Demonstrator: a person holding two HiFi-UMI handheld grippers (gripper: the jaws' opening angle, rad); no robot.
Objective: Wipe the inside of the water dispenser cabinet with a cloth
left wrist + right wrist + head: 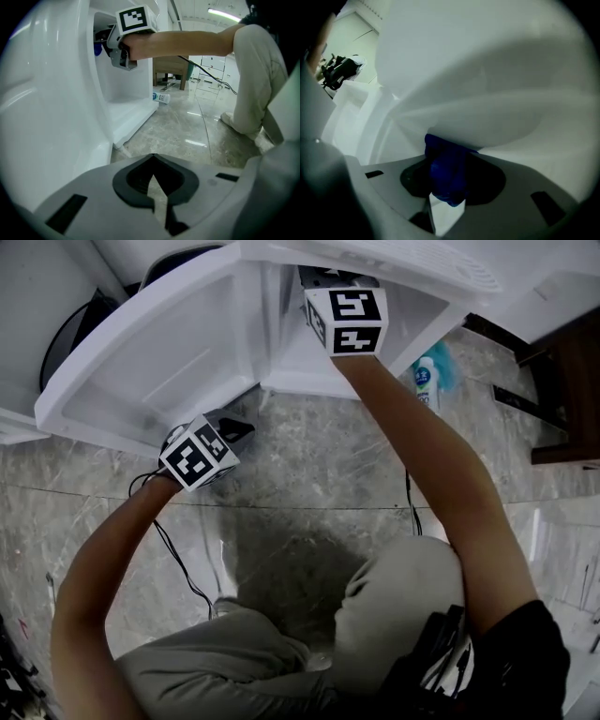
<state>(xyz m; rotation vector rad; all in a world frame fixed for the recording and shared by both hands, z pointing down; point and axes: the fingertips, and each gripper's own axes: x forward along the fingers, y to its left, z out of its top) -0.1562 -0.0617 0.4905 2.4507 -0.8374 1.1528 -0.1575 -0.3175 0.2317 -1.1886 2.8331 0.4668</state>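
The white water dispenser cabinet [281, 362] stands with its door [141, 352] swung wide. My right gripper [326, 277] reaches into the cabinet's upper part, its marker cube just outside. It is shut on a blue cloth [447, 176], which presses against the white inner wall [487, 93]. From the left gripper view the right gripper [110, 44] and a bit of the cloth [97, 48] show at the cabinet opening. My left gripper [234, 427] hangs shut and empty below the door's lower edge, pointing down at the floor; its jaws [157, 187] meet with nothing between them.
A white cleaner bottle [427, 382] lies on the marble floor right of the cabinet. A black cable [183, 568] trails across the floor near the person's knees. Dark wooden furniture [572, 381] stands at the right.
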